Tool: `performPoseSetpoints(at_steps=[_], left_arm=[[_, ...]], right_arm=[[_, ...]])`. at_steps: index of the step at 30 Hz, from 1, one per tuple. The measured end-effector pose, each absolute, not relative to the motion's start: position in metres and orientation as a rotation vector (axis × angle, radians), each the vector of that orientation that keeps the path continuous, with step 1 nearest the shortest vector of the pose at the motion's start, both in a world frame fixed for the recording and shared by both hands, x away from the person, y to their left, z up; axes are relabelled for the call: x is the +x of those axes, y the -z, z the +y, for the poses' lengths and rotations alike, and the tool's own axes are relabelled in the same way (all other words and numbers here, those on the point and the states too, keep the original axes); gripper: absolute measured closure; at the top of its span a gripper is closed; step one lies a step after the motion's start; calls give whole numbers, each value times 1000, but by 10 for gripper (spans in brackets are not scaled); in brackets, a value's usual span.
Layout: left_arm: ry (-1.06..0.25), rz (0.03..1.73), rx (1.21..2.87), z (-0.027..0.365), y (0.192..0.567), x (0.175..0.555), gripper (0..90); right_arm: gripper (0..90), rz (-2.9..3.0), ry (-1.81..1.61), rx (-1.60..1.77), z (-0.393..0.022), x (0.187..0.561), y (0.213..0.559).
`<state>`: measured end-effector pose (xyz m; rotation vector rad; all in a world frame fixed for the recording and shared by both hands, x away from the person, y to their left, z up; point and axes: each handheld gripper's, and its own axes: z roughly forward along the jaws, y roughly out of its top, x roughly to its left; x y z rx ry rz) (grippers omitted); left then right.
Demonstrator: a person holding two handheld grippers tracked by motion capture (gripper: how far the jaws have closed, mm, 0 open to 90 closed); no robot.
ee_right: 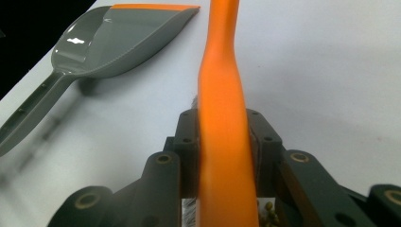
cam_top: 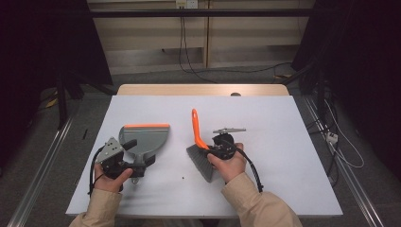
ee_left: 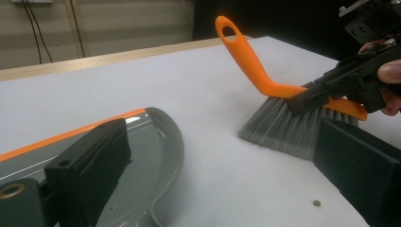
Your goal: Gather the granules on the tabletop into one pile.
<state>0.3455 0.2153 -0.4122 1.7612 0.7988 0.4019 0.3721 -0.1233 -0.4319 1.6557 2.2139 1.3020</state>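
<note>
high view: white tabletop; left gripper at grey dustpan handle, grip seemingly closed on it; right gripper pinching orange brush.
left gripper view: jaws astride dustpan; brush bristles on tabletop; small crumb.
right gripper view: jaws clamped on brush handle; dustpan lying apart.
</note>
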Motion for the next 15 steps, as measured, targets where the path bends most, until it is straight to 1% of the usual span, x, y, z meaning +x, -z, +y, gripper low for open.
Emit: performPoseSetpoints(at_steps=[9,15], left_arm=[[-402,800,1759,216,412,346,46],[-402,800,1760,215,412,347,46]], right_arm=[[707,2211,-1353,1654,-126,371,430],[709,2222,-1412,1603,-117,369,417]])
